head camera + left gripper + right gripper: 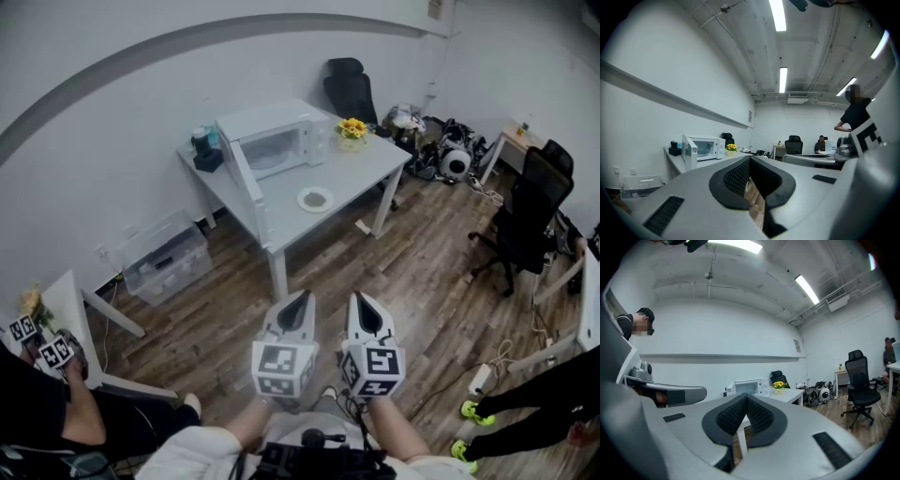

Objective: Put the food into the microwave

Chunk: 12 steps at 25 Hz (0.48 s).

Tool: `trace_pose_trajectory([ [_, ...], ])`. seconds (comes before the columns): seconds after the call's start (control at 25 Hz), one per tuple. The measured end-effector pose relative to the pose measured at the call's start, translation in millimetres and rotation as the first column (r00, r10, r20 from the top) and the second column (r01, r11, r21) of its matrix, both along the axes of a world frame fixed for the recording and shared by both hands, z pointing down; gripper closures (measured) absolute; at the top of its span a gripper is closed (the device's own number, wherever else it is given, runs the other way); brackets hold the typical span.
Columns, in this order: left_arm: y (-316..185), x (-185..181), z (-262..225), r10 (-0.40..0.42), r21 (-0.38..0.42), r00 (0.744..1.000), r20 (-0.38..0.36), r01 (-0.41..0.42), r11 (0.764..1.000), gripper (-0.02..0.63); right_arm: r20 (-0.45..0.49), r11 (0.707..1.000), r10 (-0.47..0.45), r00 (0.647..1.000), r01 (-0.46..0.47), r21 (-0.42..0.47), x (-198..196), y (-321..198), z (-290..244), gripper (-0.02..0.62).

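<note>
A white microwave (277, 141) stands at the back of a white table (366, 173), its door (246, 183) swung open toward the left front. A plate of food (315, 198) lies on the table in front of it. My left gripper (303, 296) and right gripper (360, 298) are side by side above the wooden floor, well short of the table, both pointing at it. Both are shut and hold nothing. The left gripper view shows the microwave (707, 147) far off beyond the left gripper (750, 158). In the right gripper view the microwave (749, 387) stands beyond the right gripper (746, 395).
Yellow flowers (352, 128) and a dark jug (206, 150) flank the microwave. A clear storage box (167, 255) sits on the floor left of the table. Office chairs (525, 211) and bags (441, 150) stand at right. A seated person (47, 403) is at lower left, another person's legs (525, 398) at lower right.
</note>
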State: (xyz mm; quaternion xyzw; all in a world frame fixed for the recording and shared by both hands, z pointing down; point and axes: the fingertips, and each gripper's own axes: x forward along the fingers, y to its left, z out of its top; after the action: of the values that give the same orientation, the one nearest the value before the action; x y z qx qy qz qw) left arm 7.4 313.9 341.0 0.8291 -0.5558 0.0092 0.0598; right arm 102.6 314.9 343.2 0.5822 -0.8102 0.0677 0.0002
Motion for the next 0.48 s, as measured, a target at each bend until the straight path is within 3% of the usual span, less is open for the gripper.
trace_pose_trajectory([
  [0.48, -67, 40, 5, -0.041, -0.017, 0.999, 0.019, 0.041, 0.999, 0.595, 0.01, 0.998, -0.056, 0.998, 0.056, -0.003, 35, -71, 1, 0.572],
])
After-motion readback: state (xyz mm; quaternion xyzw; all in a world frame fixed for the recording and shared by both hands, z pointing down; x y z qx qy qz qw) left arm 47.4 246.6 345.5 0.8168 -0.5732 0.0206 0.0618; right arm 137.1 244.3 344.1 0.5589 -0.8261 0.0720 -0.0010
